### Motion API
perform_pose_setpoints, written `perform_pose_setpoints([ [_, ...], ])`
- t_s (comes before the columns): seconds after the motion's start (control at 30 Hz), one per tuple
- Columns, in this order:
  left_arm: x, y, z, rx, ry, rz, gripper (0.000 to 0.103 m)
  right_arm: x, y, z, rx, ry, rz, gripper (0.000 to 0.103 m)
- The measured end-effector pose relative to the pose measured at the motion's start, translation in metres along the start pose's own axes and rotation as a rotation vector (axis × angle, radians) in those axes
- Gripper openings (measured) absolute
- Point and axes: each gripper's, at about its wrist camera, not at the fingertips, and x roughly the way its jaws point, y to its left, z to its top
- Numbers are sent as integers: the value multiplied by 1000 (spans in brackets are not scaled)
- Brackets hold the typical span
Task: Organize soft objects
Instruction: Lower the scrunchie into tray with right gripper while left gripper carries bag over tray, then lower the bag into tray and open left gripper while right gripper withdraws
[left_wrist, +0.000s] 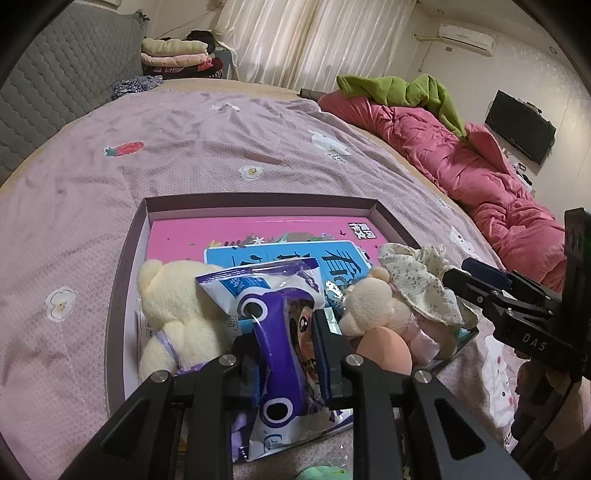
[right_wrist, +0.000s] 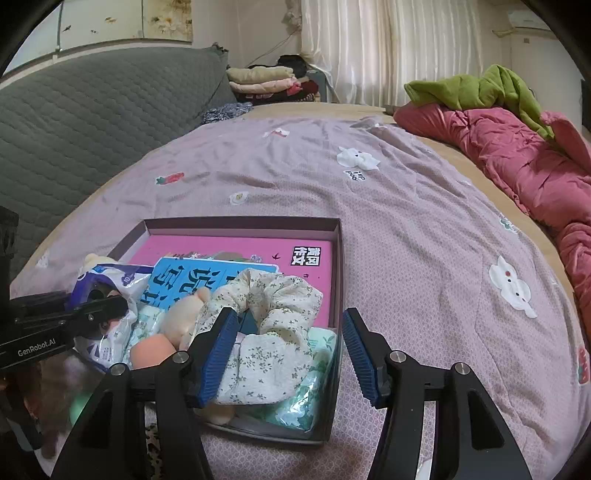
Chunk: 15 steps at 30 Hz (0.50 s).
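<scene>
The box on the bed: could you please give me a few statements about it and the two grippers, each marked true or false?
1. The left gripper is clamped on a purple and white packet. True.
2. The right gripper is shut on the floral scrunchie. False: its jaws stand open, the scrunchie lying loose in the box.
3. A pink book lies in the box. True.
4. The box stands on a bare wooden table. False: it rests on the bed's purple sheet.

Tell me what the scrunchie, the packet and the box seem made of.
Scrunchie: thin woven cloth, matte, floral print, gathered into ruffles.
Packet: plastic film, glossy; it glints and creases sharply.
Box: probably cardboard, matte mauve, with thin stiff walls and folded corners.
</scene>
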Motion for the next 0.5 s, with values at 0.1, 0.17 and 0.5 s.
perform_pose_setpoints([
  [0.1, -4, -2, 0, 15, -20, 33, 28, -2, 1, 0, -9, -6, 0, 61],
  [0.17, -6, -2, 1, 13, -24, 19, 40, -3, 1, 1, -13, -11, -3, 61],
  [0.5, -15, -2, 3, 7, -47, 10, 46, -5, 1, 2, -15, -26, -2, 63],
])
